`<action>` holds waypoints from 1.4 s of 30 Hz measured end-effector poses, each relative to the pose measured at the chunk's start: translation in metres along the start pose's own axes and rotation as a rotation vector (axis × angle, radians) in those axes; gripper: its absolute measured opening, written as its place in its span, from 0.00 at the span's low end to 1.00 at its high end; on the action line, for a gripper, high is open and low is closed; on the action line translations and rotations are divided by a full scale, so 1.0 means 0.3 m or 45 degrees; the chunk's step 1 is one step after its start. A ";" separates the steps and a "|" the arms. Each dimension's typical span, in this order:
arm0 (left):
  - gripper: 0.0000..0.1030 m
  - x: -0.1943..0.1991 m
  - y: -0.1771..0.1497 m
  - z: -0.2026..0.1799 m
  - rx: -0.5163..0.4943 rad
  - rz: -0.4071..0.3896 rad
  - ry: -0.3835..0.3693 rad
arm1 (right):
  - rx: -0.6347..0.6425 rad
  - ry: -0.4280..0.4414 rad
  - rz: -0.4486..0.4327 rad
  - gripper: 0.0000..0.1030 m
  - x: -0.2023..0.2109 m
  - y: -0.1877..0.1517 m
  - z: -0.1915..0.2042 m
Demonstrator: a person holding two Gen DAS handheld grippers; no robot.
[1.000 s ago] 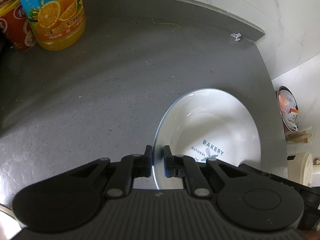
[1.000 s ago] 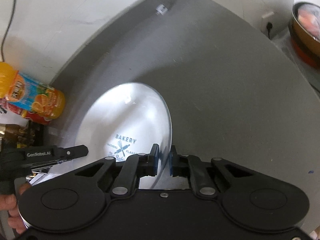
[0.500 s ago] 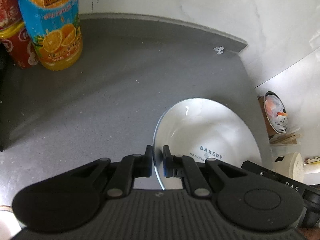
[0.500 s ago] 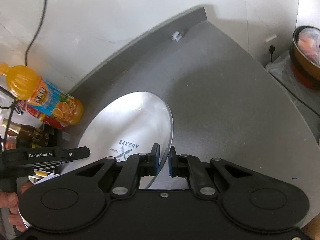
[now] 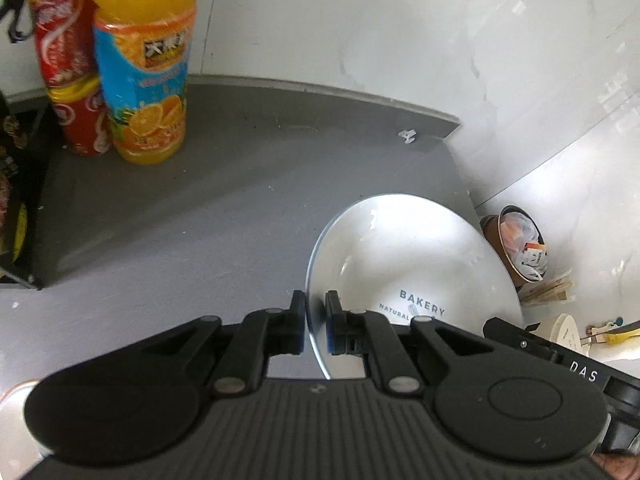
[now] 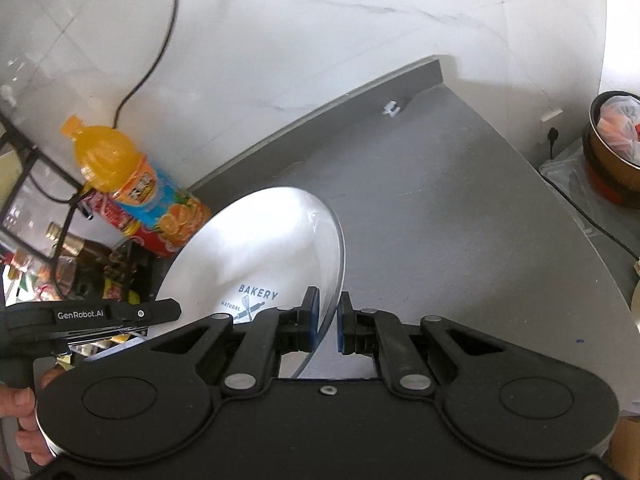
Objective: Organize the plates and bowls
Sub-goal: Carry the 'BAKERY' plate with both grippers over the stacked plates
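- One white round ceramic plate (image 5: 416,256) printed "BAKERY" in dark letters is up off the grey speckled surface (image 5: 208,216), pinched from two sides at once.
- The left gripper (image 5: 315,328) has its two black fingers (image 5: 297,326) clamped on the plate's left rim.
- The right gripper (image 6: 325,326) has its two fingers (image 6: 310,326) closed on the opposite rim, the plate tilting away to its left.
- One bare hand (image 6: 24,412) shows at the lower left of the right wrist view, wrapped round the other gripper's handle.
- One orange juice bottle with a blue label (image 5: 144,64) stands at the back by the white marble wall.
- Two red cans (image 5: 64,68), stacked one on the other, stand just beside that bottle.
- One brown round pot stuffed with packets (image 5: 516,246) sits off beyond the surface's right edge.
- One black cable (image 6: 160,40) runs down the wall.
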State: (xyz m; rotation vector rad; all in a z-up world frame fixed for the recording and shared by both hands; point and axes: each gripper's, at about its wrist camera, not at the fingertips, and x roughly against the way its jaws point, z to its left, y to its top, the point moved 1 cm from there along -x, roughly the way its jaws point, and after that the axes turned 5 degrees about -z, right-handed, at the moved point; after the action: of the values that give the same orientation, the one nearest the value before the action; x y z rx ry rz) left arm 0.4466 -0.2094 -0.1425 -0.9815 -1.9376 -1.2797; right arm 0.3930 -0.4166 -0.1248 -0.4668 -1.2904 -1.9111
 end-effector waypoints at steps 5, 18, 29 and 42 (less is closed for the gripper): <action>0.08 0.084 -0.044 0.023 0.007 -0.031 0.007 | 0.026 0.024 -0.019 0.08 0.042 -0.042 0.067; 0.07 0.280 -0.144 0.153 0.072 -0.096 0.045 | 0.096 0.089 0.012 0.09 0.089 -0.167 0.202; 0.07 0.397 -0.220 0.234 0.135 -0.119 0.098 | 0.179 0.146 0.053 0.09 0.098 -0.264 0.294; 0.08 0.478 -0.342 0.366 0.221 -0.134 0.159 | 0.228 0.193 0.130 0.09 0.072 -0.376 0.364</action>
State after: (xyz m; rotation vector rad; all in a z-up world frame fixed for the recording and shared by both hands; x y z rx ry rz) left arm 0.2738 -0.0978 -0.1143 -0.7053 -1.9866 -1.1776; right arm 0.2807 -0.3050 -0.1345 -0.2853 -1.2983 -1.6949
